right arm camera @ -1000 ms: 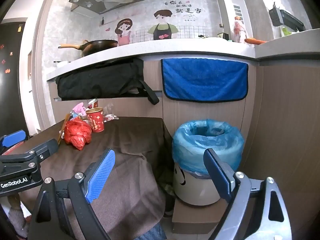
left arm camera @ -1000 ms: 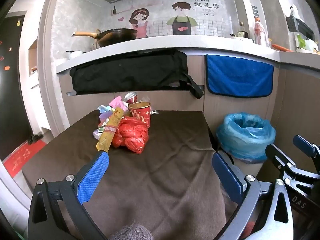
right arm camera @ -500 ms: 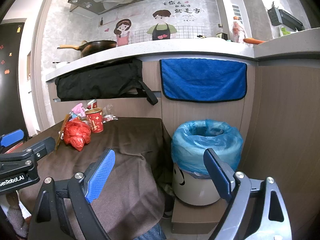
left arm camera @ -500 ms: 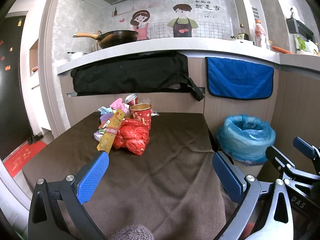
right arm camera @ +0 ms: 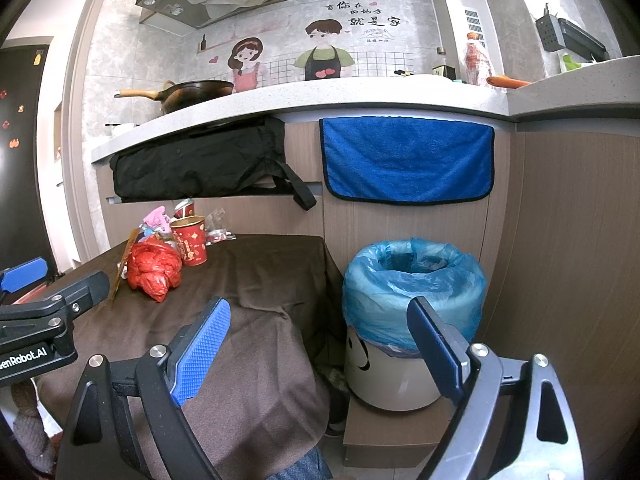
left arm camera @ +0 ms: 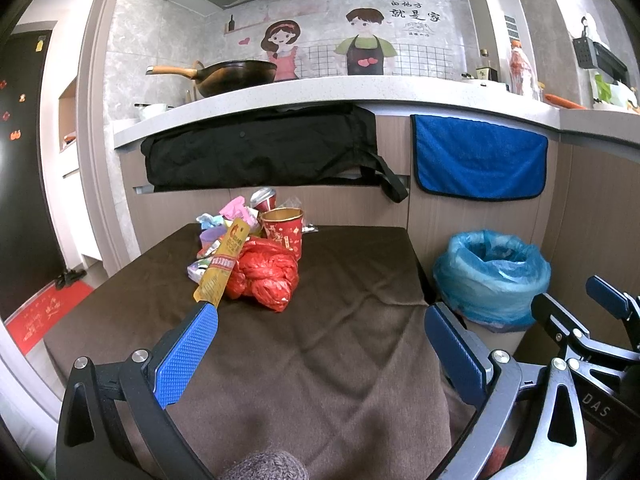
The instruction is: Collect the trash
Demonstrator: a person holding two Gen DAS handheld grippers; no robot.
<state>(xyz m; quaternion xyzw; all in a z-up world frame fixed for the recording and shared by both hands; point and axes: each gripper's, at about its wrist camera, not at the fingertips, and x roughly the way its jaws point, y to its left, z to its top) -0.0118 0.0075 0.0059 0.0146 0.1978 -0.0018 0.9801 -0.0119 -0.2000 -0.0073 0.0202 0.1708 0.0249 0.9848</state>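
The wall decal at twelve o'clock carried the Chinese characters "有你在的地方就是家". The left gripper, at nine o'clock in the right wrist view, read "enRobot.AI", its first letter cut off. The right gripper, at four o'clock, bore "DAS". Print on the yellow wrapper and red paper cup was illegible.
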